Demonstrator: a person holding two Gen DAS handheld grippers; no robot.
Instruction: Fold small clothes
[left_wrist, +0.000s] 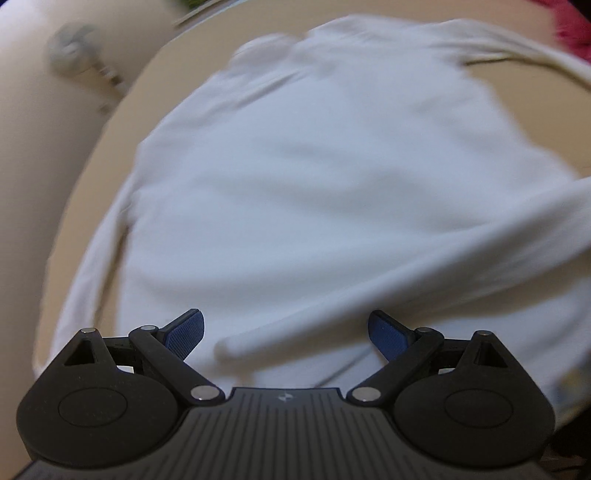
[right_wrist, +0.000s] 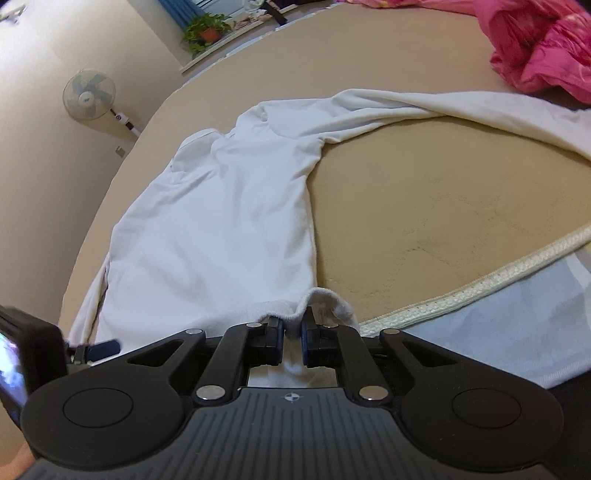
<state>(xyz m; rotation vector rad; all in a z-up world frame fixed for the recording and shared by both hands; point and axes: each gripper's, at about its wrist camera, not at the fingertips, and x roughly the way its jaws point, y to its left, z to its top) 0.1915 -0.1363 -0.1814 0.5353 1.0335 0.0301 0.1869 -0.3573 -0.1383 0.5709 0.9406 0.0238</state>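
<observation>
A white long-sleeved shirt (right_wrist: 218, 229) of soft, smooth knit lies spread flat on a tan mattress (right_wrist: 443, 206) with a corded cream edge. The right gripper (right_wrist: 292, 341) pinches the shirt's ribbed near hem, its blue-padded black jaws clenched on a raised fold of cloth. The left gripper (left_wrist: 286, 334) hovers over the shirt body, fingers spread wide and released, a limp sleeve (left_wrist: 406, 273) lying across beneath them. A crumpled, glossy pink garment (right_wrist: 543, 51) sits at the far right; a round wall fan (right_wrist: 88, 94) hangs at far left.
</observation>
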